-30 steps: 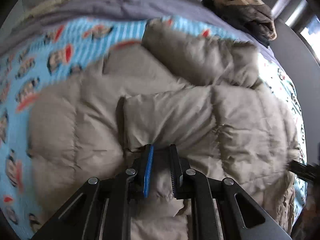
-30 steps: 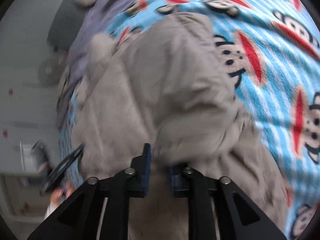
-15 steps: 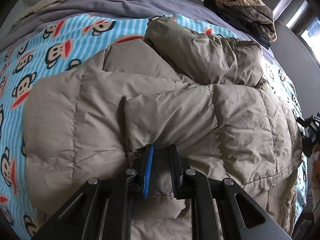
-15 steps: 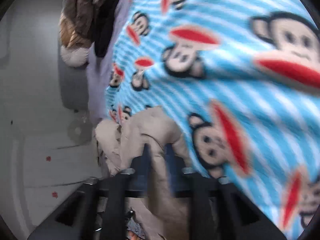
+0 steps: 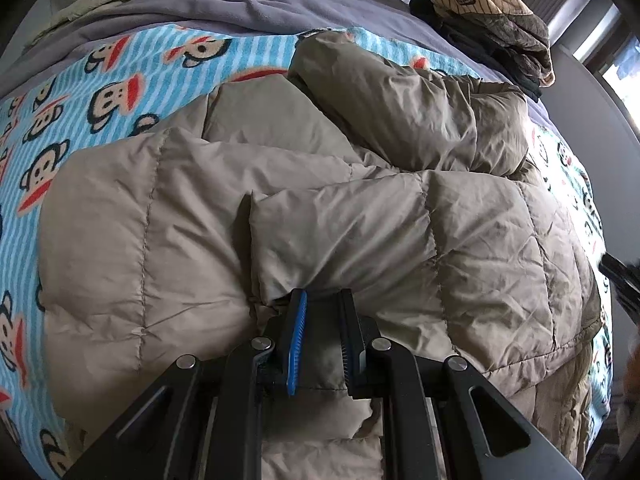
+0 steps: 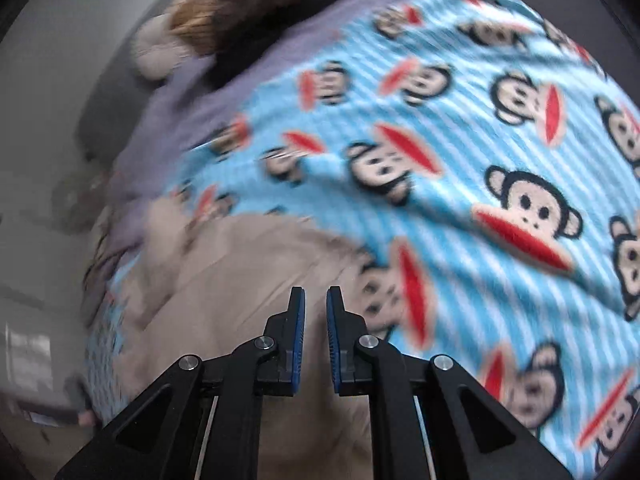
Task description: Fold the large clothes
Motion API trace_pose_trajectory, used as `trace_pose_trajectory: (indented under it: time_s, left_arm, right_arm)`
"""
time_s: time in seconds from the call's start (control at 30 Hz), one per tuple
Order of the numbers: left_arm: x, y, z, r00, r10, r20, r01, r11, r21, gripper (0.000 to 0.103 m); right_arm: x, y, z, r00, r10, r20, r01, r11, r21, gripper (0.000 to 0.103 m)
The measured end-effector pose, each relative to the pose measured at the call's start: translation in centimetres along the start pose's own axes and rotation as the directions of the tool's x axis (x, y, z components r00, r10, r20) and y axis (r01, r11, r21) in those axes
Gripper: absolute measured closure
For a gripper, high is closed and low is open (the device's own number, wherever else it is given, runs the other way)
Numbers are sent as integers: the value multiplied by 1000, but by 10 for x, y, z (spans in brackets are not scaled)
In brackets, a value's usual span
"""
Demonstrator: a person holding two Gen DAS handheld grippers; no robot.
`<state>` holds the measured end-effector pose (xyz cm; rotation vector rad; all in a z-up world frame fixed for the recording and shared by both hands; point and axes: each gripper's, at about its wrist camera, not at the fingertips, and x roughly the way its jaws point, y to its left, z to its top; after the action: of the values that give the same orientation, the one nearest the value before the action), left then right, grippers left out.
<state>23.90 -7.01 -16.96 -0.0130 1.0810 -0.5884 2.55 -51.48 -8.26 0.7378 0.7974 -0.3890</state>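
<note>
A large beige quilted puffer jacket (image 5: 360, 208) lies on a bed, with one sleeve (image 5: 404, 104) folded across its upper part. My left gripper (image 5: 322, 308) is shut on a fold of the jacket's fabric near its lower middle. In the right wrist view the jacket (image 6: 240, 280) lies at the lower left, blurred. My right gripper (image 6: 316, 304) hovers above it with its jaws a narrow gap apart and nothing between them.
The jacket rests on a blue striped monkey-print blanket (image 5: 100, 92), also seen in the right wrist view (image 6: 480, 160). A purple sheet (image 5: 240, 0) lies behind it. A pile of clothes with a striped hat (image 5: 488, 12) sits at the far right corner.
My right gripper has let go of the jacket fabric and swung away over the blanket. My left gripper keeps its hold and has barely moved.
</note>
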Motion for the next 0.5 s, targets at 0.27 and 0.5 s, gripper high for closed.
trace_pose_trajectory:
  time_s: [0.27,0.5]
  left_arm:
    - [1,-1,-3,1000,3,11,-3,1000,17,85]
    - [-22,-7,-3,999,44,17,-45,999,12,85]
  right_arm:
    - [43,-11,-50,987,-101,-124,87,990,-114,96]
    - [24,-4,-45,989,-101,-104,91,991,-93,96]
